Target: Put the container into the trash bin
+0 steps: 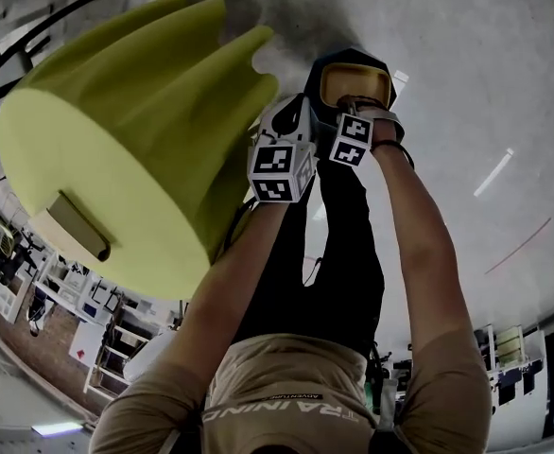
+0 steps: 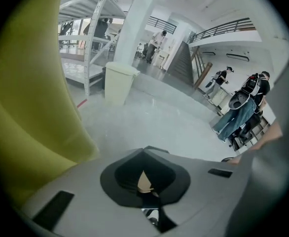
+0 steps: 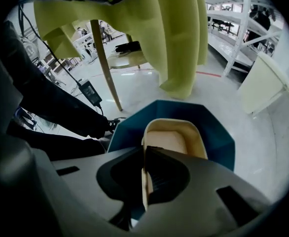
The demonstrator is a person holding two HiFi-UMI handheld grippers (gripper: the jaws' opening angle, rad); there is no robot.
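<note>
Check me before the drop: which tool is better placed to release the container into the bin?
Right. The right tool clamps the container by its rim directly above the blue bin; the left tool sits beside the bin.

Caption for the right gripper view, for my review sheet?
Right gripper clamps the beige container by its rim over the teal trash bin.
</note>
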